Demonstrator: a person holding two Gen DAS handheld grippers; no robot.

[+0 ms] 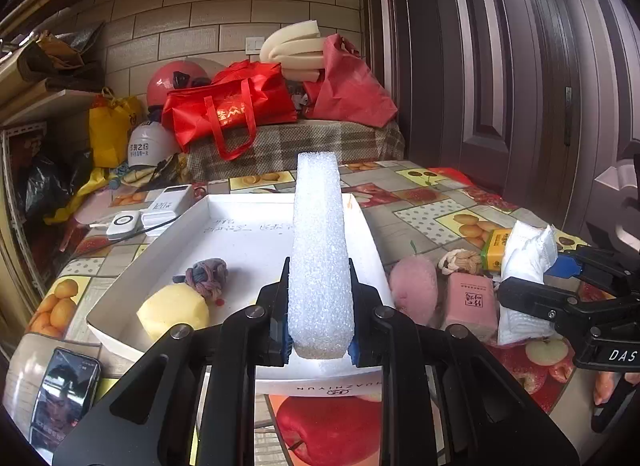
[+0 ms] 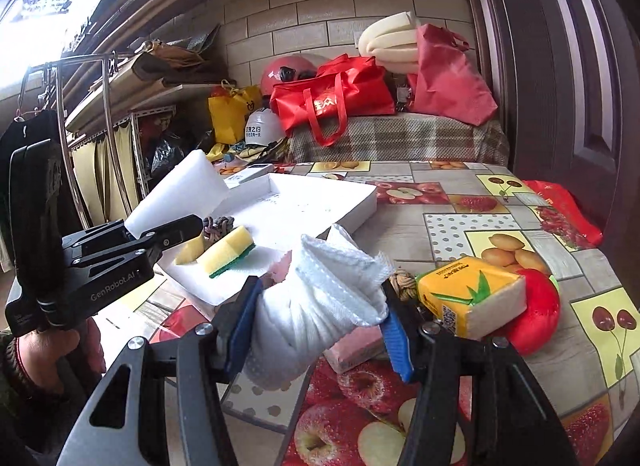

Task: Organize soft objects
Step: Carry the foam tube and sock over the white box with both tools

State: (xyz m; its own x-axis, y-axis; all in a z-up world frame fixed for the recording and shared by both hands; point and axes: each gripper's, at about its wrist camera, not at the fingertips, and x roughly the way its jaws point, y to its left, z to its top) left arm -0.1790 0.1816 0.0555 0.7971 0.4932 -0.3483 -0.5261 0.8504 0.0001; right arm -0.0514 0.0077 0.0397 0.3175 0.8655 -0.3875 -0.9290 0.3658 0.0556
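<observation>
Left gripper, black, marked "GenRobot.AI": clamped on white foam block, coarse, granular, held above white tray printed "HUAZHIYUN". Right gripper, blue pads, lettered "DAS": closed around white quilted cloth roll, lifted over fruit-print tablecloth. In tray: yellow-green sponge, knotted rope.

Tray half free, right side crowded

Tray back & middle bare; sponge & knot fill near-left corner. Right of tray: pink pouch, tissue pack, red ball packed close. Far table open.
</observation>
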